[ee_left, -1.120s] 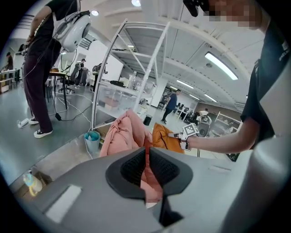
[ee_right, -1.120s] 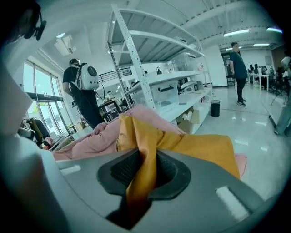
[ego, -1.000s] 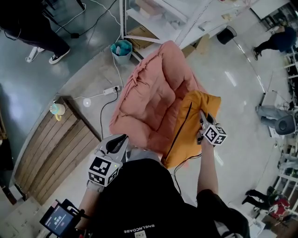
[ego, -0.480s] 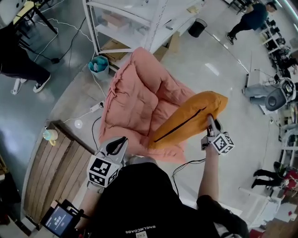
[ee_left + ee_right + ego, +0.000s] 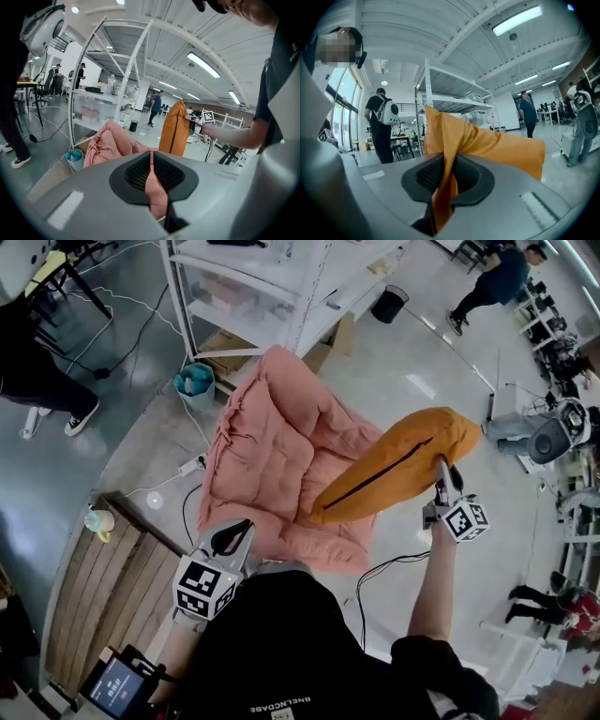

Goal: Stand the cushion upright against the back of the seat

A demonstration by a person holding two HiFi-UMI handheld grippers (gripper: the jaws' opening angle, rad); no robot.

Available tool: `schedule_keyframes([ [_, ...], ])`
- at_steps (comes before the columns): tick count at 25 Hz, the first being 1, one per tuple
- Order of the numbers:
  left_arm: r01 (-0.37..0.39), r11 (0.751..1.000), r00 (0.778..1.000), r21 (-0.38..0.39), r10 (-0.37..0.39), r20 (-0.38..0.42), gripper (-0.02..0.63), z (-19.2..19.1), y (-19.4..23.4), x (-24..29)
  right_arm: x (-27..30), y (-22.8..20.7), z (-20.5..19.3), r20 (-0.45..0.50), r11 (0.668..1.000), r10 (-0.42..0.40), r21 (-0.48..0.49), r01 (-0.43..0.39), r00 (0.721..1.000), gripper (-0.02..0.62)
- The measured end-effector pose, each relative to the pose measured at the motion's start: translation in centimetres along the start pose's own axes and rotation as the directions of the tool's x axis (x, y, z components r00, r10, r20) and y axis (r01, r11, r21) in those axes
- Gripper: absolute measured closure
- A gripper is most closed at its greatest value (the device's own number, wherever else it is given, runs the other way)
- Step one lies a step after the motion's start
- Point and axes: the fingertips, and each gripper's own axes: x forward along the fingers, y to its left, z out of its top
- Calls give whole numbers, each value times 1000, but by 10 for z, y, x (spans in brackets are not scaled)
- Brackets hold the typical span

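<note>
Cushion, orange fabric, plump and oblong, with a black zip line (image 5: 380,476) along one side (image 5: 394,465): held in the air over the right half of the seat, one end high and out to the right, the other low over the seat pad; whether that low end touches the pad cannot be told. Right gripper, grey two-jaw tool with a square-marker cube (image 5: 441,468): placed at the cushion's raised end, beside and just under it, jaws nearly together and pinching a fold of the orange cover; they have just been closing, with the fabric between them. Seat, pink quilted floor lounger with a tall padded back (image 5: 281,451): standing on the pale floor, back toward the white metal shelving rack (image 5: 281,277). Left gripper, matching grey tool (image 5: 241,527): at the seat's near edge, jaws pressed on a pleat of the pink fabric. Head view alone shows the layout: teal bin (image 5: 194,381) left of the seat back, white power strip (image 5: 190,465) on the floor, slatted wooden platform (image 5: 103,577) at lower left. Left gripper view alone shows the cushion from the side, hanging close to upright beyond the pink back. Right gripper view alone shows the orange fold running down between its pads.
</note>
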Motion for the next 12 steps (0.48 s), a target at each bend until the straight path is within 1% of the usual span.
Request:
schedule_keyframes([
  [3, -24, 1000, 1000, -11, 24, 10, 574, -3, 7, -3, 14, -3, -5, -70, 994, 30, -104, -37, 997, 548],
  [6, -41, 999, 999, -26, 42, 7, 574, -7, 11, -6, 27, -4, -16, -136, 981, 55, -176, -79, 989, 551],
  [9, -55, 998, 998, -37, 55, 8, 575, -9, 15, -9, 42, 5, -32, -207, 960, 91, -240, -141, 974, 552],
  [12, -67, 997, 998, -48, 67, 8, 575, -11, 20, -11, 61, 22, -47, -250, 934, 145, -285, -216, 957, 554],
])
